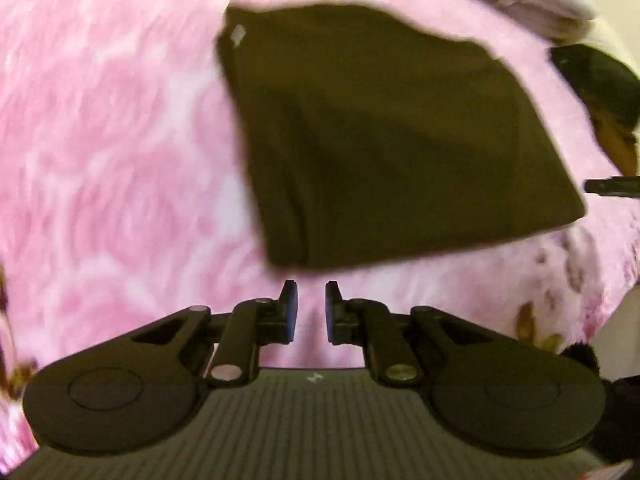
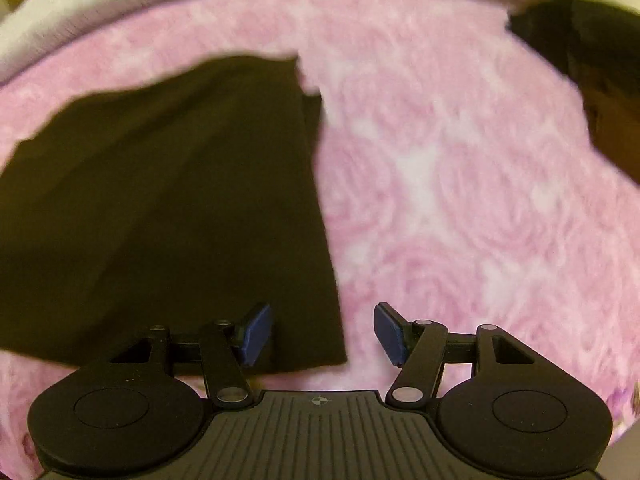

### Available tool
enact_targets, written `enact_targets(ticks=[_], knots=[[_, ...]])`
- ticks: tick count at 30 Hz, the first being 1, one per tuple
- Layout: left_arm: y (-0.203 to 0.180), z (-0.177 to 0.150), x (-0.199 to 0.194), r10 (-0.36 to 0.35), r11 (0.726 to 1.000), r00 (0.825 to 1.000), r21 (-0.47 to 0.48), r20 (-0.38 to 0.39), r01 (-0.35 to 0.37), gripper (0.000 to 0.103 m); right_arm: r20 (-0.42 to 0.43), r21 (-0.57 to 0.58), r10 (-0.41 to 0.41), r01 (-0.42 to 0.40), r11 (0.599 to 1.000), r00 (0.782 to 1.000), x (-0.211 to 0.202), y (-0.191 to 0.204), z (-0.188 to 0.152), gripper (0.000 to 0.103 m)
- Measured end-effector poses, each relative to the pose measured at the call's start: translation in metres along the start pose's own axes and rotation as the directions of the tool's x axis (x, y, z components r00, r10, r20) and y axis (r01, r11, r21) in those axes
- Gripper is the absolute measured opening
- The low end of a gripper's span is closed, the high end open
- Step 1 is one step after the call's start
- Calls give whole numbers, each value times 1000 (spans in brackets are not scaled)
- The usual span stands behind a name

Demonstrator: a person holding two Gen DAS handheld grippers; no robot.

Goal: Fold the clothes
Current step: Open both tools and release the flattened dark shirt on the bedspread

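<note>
Left wrist view: left hand-held gripper (image 1: 311,312) is hovering with fingers narrowly apart, gripping nothing; folded dark garment (image 1: 392,148) is lying centre-right on the pink blanket (image 1: 112,152). Right wrist view: right hand-held gripper (image 2: 323,334) is sitting wide apart, empty, over the dark garment (image 2: 172,208) corner at lower centre; blanket (image 2: 460,184) is filling the right.

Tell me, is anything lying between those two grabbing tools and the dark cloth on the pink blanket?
Nothing visible does. The left gripper faces the near edge of the dark folded garment with only bare pink blanket between them. The right gripper hangs open over the garment's near corner, nothing between its fingers.
</note>
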State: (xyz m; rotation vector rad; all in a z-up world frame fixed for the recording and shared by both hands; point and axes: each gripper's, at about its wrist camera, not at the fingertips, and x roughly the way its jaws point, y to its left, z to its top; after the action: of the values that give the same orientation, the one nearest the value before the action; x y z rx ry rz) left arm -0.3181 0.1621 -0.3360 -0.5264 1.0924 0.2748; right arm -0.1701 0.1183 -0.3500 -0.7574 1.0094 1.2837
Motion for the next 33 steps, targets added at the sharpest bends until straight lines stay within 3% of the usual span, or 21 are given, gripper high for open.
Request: enact_targets(ticks=[3, 5, 7, 8, 10, 12, 15, 21, 27, 33], knots=[[-3, 17, 4, -18, 1000, 994, 10, 109, 17, 12, 20, 23, -6, 6, 1000, 1000, -9, 3, -11, 61], [2, 21, 20, 6, 1000, 996, -14, 89, -4, 12, 33, 39, -10, 9, 999, 999, -15, 4, -19, 61], [12, 10, 38, 94, 995, 996, -29, 14, -93, 13, -18, 51, -50, 51, 997, 999, -5, 0, -29, 61], [22, 1, 37, 107, 994, 994, -40, 22, -106, 15, -74, 78, -88, 93, 993, 993, 2, -9, -38, 61], [38, -10, 26, 78, 991, 996, -110, 34, -73, 15, -98, 183, -84, 101, 978, 992, -2, -33, -55, 61], [42, -16, 20, 164, 978, 986, -126, -12, -164, 14, -118, 258, -106, 133, 957, 987, -13, -54, -68, 61], [34, -23, 2, 273, 955, 961, -108, -45, -276, 12, -96, 258, -133, 154, 954, 986, -37, -68, -78, 61], [-65, -27, -37, 257, 963, 966, -75, -32, -259, 15, 71, 152, -44, 33, 988, 996, -111, -55, -90, 61], [-169, -32, -68, 194, 980, 981, -35, 2, -194, 26, 93, 175, 97, -112, 978, 991, -163, -23, -105, 61], [-205, -32, -92, 245, 969, 969, -27, 5, -245, 26, 80, 193, 124, -138, 971, 989, -189, -23, -121, 61]])
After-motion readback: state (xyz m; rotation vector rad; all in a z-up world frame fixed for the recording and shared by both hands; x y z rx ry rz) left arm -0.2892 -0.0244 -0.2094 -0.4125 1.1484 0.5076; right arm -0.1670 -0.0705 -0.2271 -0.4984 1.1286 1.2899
